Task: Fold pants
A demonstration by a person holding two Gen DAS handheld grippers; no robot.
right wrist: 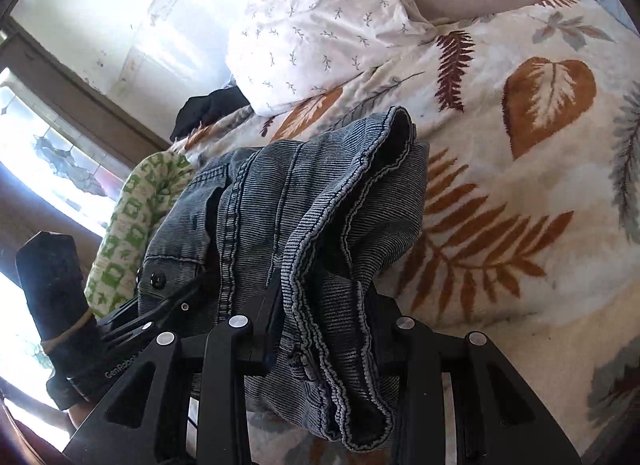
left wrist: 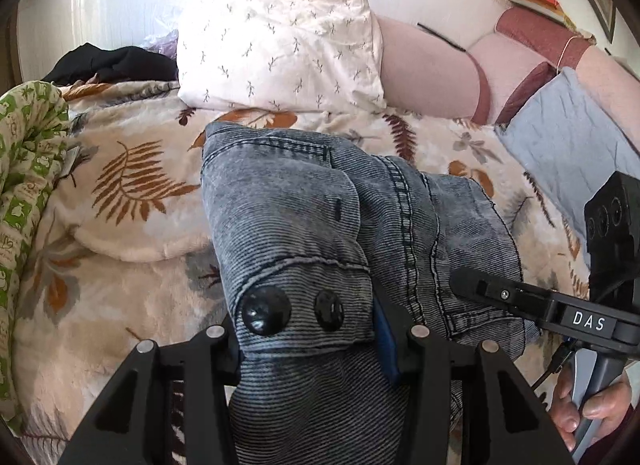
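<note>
Pants [left wrist: 304,201]: grey-blue washed denim, bunched into a thick multi-layer bundle, lying on the leaf-print blanket [left wrist: 132,185] near the middle of the bed, in front of the white pillow [left wrist: 280,49].

Left gripper [left wrist: 312,329]: clamped on the waistband end, denim packed between the fingers. Two black buttons [left wrist: 266,311] sit right at the grip, just beside each other.

Right gripper [right wrist: 324,329]: clamped on a stack of hemmed edges [right wrist: 320,225]; several layers pass between the fingers and hang over toward the camera. In the left wrist view it reaches in from the right, tip against the denim, with a person's hand [left wrist: 588,405] on its handle.

Both grippers hold the same bundle, close beside each other.

Around it: green-and-white patterned quilt [left wrist: 28,169] rolled along the bed's left edge, black garment [left wrist: 112,63] behind it near the pillow, pink bolster cushions [left wrist: 424,73] along the headboard, pale blue cloth [left wrist: 568,145] on the right.

No containers in view.
</note>
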